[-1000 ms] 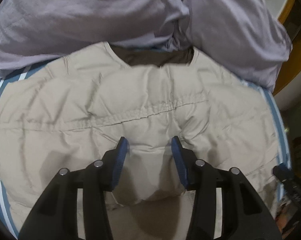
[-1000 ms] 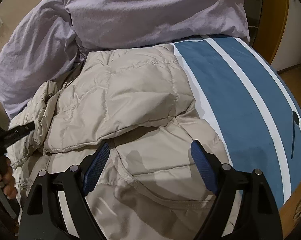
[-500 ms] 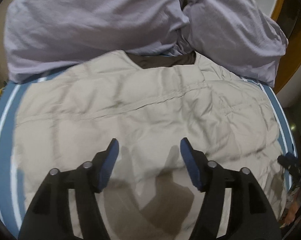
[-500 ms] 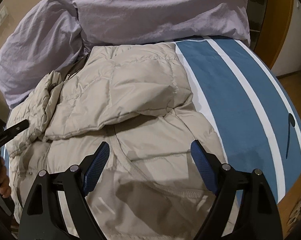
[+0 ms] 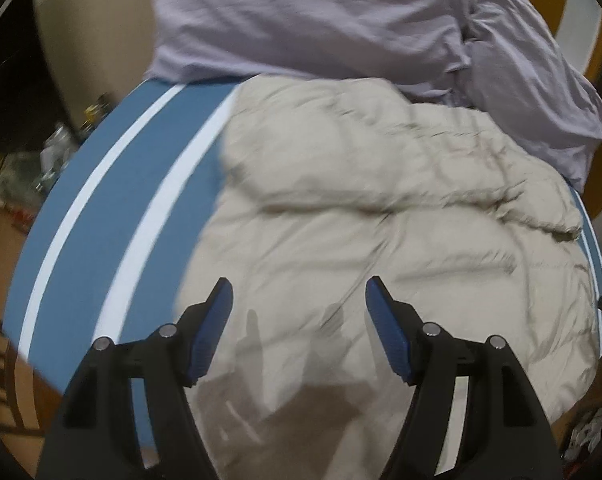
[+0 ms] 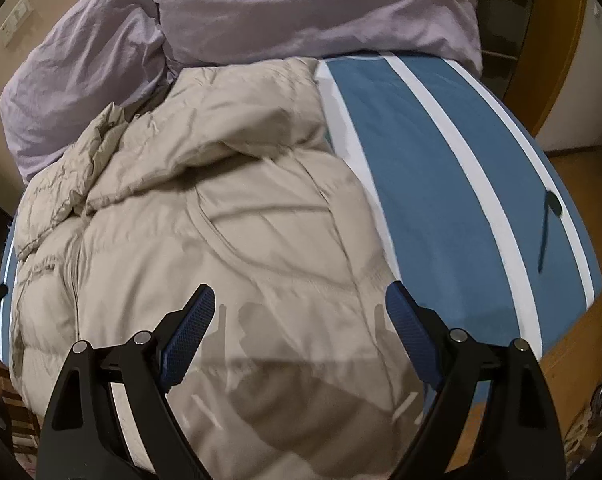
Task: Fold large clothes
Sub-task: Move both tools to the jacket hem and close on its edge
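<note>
- The left gripper [image 5: 299, 290] has its jaws spread wide, with nothing between the blue pads [image 5: 209, 330]; it hangs above the cloth and its shadow falls on the fabric just below the fingertips.
- The right gripper [image 6: 301, 298] is likewise wide apart and holds nothing; its textured blue pads [image 6: 187, 334] show no contact with the cloth, and its shadow lies on the fabric beneath.
- The beige puffer jacket [image 5: 381, 240] lies spread on the blue sheet with white stripes [image 5: 101, 220], directly ahead of and under both grippers.
- In the left wrist view the jacket fills the centre and right, with bare striped sheet to the left of it; this view is somewhat blurred.
- In the right wrist view the jacket [image 6: 229, 208] fills the centre and left, one part folded over across its upper half, and bare sheet [image 6: 441, 168] lies to the right.
- Lilac pillows [image 6: 301, 4] sit at the far end of the bed, touching the jacket's far edge.
</note>
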